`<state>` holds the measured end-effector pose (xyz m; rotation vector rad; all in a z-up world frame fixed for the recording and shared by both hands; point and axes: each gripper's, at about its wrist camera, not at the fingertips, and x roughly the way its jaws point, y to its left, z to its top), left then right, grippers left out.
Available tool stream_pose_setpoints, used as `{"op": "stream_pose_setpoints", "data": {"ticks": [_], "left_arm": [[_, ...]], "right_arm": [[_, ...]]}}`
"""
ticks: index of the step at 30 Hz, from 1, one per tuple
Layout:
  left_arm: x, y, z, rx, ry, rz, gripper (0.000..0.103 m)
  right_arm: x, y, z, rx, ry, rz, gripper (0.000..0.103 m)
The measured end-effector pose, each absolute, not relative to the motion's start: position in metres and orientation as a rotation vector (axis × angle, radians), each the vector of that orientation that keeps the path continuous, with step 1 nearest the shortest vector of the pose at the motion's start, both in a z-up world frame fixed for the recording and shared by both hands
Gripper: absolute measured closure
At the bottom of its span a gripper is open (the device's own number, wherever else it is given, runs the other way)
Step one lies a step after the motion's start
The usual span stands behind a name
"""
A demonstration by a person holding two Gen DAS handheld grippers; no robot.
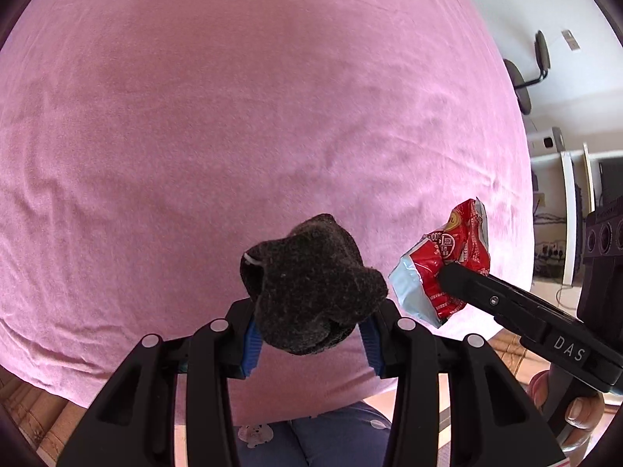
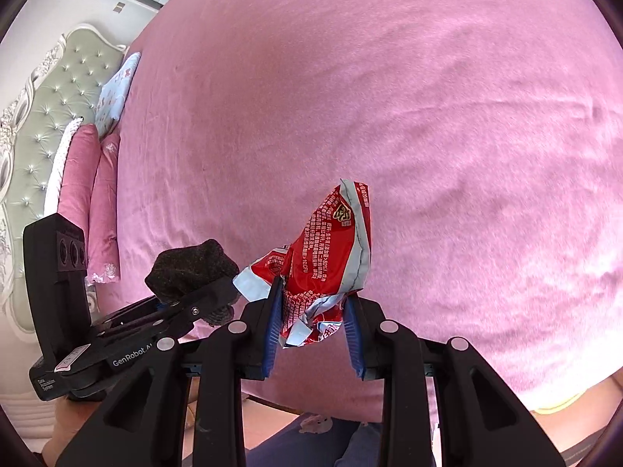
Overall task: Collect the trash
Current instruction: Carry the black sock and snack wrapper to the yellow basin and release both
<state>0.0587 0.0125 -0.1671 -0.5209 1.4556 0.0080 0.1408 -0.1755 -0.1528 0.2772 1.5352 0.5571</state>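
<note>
Pink bedsheet (image 2: 428,116); tufted headboard (image 2: 50,97); pillows (image 2: 97,194); office chair (image 1: 525,78).

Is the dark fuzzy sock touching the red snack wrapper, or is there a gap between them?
Apart. In the left wrist view pink bedsheet shows between the dark fuzzy sock, in the left gripper, and the red snack wrapper, in the right gripper.
</note>
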Motion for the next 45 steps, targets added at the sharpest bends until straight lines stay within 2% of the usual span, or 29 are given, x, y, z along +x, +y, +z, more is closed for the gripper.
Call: {"op": "stream_pose_setpoints", "data": {"ticks": [10,20,28,37,38,40,42,45], "left_arm": [[0.033,-0.109,-0.14,-0.328,1.511,-0.231,0.061],[0.024,-0.281,-0.127,-0.111,1.557,-0.494,0.061],[0.008,-0.417,-0.137,0.038,1.604,-0.648,0.061],[-0.013,-0.533,-0.166,0.124,1.659,-0.759,0.061],[-0.015,-0.542,-0.169,0.13,1.666,-0.767,0.059],[-0.02,-0.559,-0.174,0.156,1.671,-0.776,0.055],[-0.024,-0.571,-0.176,0.17,1.666,-0.77,0.038],[-0.028,-0.582,-0.179,0.181,1.678,-0.759,0.035]], "right_arm": [[0.066,-0.308,-0.138,0.474,1.464,0.337,0.074],[-0.008,-0.469,-0.137,0.639,1.395,0.103,0.074],[-0.058,-0.584,-0.142,0.726,1.358,-0.054,0.074],[-0.097,-0.678,-0.173,0.775,1.397,-0.159,0.072],[-0.1,-0.687,-0.176,0.78,1.401,-0.173,0.067],[-0.105,-0.705,-0.182,0.788,1.413,-0.2,0.065],[-0.107,-0.718,-0.186,0.814,1.42,-0.213,0.064],[-0.116,-0.733,-0.192,0.838,1.418,-0.227,0.064]]}}
